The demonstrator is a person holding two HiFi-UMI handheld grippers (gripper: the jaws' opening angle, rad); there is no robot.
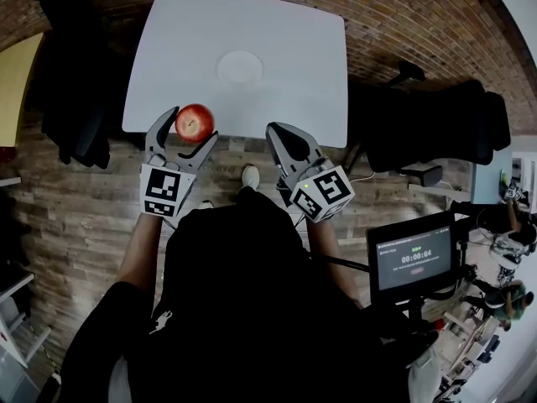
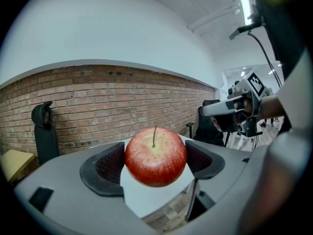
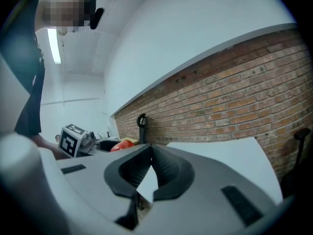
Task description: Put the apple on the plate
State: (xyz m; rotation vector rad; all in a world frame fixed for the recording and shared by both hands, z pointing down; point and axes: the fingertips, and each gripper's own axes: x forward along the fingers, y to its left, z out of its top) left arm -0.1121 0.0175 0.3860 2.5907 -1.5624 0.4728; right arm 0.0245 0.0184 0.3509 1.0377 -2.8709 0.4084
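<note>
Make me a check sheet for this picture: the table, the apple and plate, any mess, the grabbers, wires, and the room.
Surface: white table, bare apart from the plate.
Job's things: apple held above the table's near edge; white plate mid-table, empty.
Clutter: nothing seen on the table.
Grippers: left gripper has its fingers closed on the apple; right gripper is shut, empty.
Cables: a pale cable on the floor right of the table.
Surroundings: brick wall, black chair, monitor showing a timer.
</note>
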